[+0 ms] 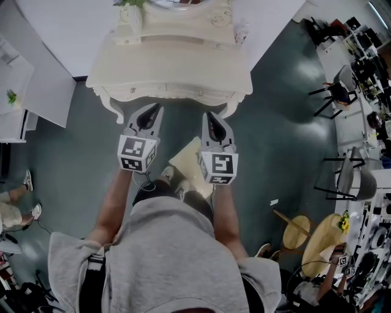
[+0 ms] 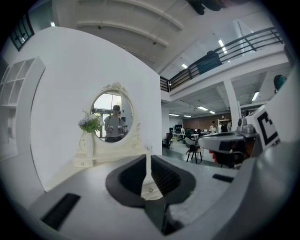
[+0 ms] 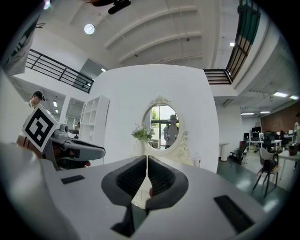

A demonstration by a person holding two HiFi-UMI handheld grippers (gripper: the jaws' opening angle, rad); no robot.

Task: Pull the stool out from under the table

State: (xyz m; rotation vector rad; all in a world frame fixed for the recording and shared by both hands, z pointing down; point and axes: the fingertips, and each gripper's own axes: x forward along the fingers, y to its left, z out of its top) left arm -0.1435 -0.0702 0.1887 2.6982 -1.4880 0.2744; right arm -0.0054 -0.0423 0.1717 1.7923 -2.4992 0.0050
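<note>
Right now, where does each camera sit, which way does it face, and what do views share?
Head view: on the person's head, facing steeply down at dressing table, stool seat, left gripper, right gripper, forearms, grey shirt.
Left gripper view: on that gripper, along its shut jaws toward the mirror.
Right gripper view: likewise, facing the same mirror.
Shared: mirror, flowers, the other gripper alongside.

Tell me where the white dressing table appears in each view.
Head view: dressing table at top centre, seen from above.
Left gripper view: dressing table left of centre, seen from the front.
Right gripper view: dressing table near the centre, seen from the front.
Shared landmark: the vase of flowers beside its mirror.
</note>
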